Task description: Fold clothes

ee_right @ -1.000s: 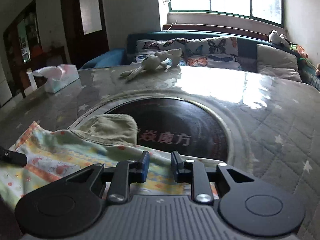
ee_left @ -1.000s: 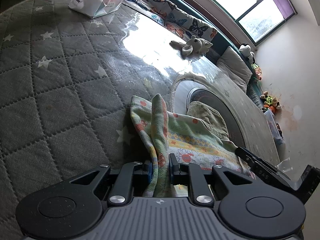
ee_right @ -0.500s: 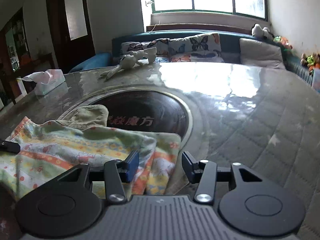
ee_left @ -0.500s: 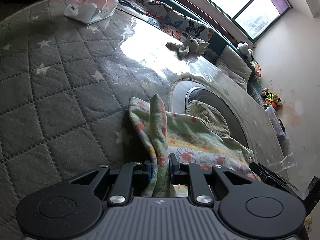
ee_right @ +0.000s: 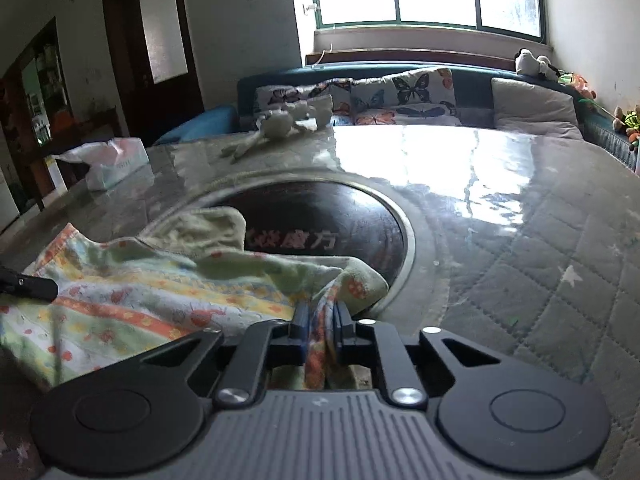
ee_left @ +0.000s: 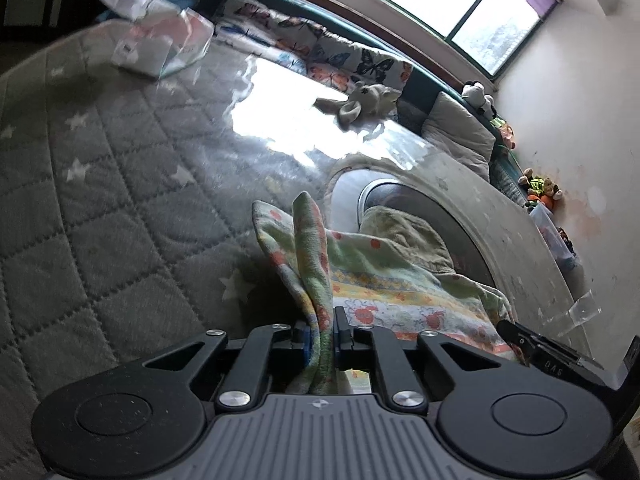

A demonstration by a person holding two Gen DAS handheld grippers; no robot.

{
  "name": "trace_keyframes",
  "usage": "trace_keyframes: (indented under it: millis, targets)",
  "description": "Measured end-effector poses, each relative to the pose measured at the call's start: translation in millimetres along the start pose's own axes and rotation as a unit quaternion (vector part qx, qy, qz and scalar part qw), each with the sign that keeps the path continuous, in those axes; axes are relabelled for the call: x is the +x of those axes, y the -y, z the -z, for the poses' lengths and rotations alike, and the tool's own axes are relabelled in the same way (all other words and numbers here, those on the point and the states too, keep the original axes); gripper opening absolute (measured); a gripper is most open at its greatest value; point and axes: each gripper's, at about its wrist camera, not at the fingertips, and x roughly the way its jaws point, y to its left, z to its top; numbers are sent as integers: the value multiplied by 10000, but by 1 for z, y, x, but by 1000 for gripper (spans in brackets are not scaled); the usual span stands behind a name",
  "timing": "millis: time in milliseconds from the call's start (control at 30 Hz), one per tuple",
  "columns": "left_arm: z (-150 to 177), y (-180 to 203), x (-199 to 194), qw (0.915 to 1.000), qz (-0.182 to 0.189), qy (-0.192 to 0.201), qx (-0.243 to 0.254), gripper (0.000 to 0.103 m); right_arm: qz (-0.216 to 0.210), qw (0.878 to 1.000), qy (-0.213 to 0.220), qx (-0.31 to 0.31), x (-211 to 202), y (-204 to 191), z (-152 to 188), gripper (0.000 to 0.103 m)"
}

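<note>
A colourful printed garment [ee_left: 384, 280] with orange, yellow and green bands lies on the table, partly over a dark round inset. A plain olive-green part [ee_left: 404, 232] of it rests at the far side. My left gripper [ee_left: 322, 334] is shut on a raised fold of the garment's left edge. In the right wrist view the same garment [ee_right: 152, 300] spreads to the left, and my right gripper [ee_right: 322, 326] is shut on its bunched right corner. The left gripper's tip [ee_right: 28, 286] shows at the far left edge.
The table [ee_left: 100, 200] carries a grey quilted star-print cover under clear plastic. A tissue pack [ee_right: 112, 164] and a plush rabbit [ee_right: 284, 122] lie on its far side. The round black inset [ee_right: 320, 224] sits mid-table. A sofa with butterfly cushions [ee_right: 400, 96] stands behind.
My right gripper opened wide half a second ago, moved to the garment's right corner and has now shut on it. The left gripper kept its hold and shifted slightly.
</note>
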Motion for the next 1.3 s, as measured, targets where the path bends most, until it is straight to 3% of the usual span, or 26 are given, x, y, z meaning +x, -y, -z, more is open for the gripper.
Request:
trace_keyframes:
  millis: [200,433,733,1000,1300]
  targets:
    - [-4,9,-22,9994,-1,318,163,10,-217,9994,273,-9,-16,-6,-13,7]
    - [-7,-12,-62,9968,-276,745,10,10,-593,9963,502,-364,-23,-40,-38,2]
    - [-12,-43,-115,9893,-654,1287,-218,10,-1190,9872,617,-869,-1,-112,-67,2]
    - [-15,-82,-157,9770,-1158,1701,-551,10,-1686,9753,640,-1271,26,-176,-91,2]
    - [-11,-121,-164,9676,-1566,1731,-960,10,-1970,9656,458,-1633,60,-232,-98,2]
